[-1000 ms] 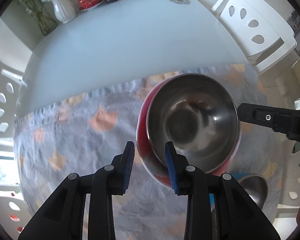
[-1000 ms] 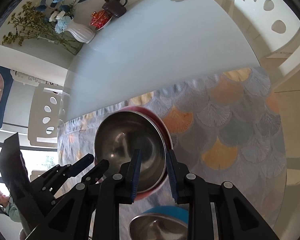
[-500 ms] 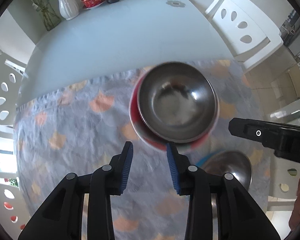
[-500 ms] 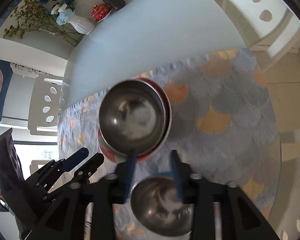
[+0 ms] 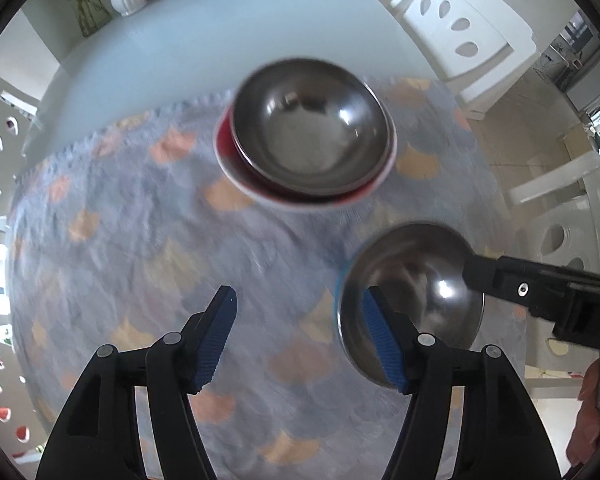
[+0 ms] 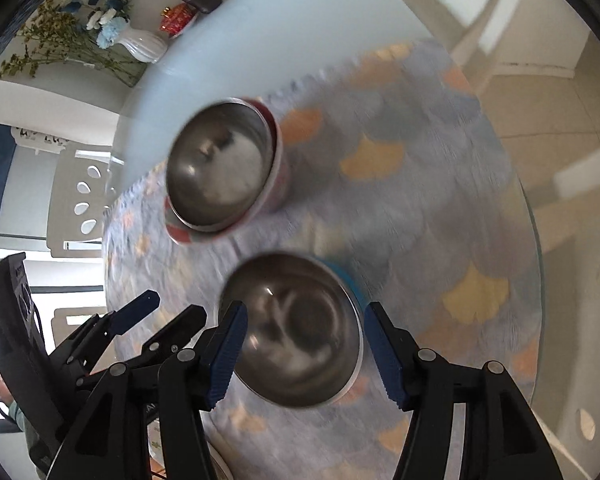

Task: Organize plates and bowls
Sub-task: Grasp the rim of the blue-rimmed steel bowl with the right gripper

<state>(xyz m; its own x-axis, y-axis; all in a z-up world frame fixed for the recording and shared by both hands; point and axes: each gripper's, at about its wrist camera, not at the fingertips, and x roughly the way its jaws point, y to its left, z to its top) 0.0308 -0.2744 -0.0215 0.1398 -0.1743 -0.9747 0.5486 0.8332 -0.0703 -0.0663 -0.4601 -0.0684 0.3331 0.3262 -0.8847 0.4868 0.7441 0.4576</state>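
I have both tools spread wide and holding nothing. My left tool (image 5: 296,332) hangs over the patterned cloth (image 5: 140,240) that covers the near part of the worktop (image 5: 220,40), and my right tool (image 6: 304,350) straddles the blue-rimmed steel bowl (image 6: 296,332) without touching it, one finger on either side of its rim.

That bowl sits upright, mouth up, on the cloth; being round, it has no long axis to speak of. From the left view it (image 5: 412,300) lies just right of the left tool's right finger (image 5: 380,340). Beyond it, toward the vase (image 6: 144,46) end of the worktop, the other steel bowl (image 6: 220,168) rests mouth up, nested inside the red bowl (image 6: 278,184), off-centre so the red rim shows mostly on one side. The two stacks are near each other but apart.

Against a second ago, both tools have pulled back from the red stack and opened: the fingers were nearly together then, with the right tool at that stack's rim. The blue-rimmed bowl, then barely in frame, now sits between the right tool's fingers. Both views are motion-blurred.
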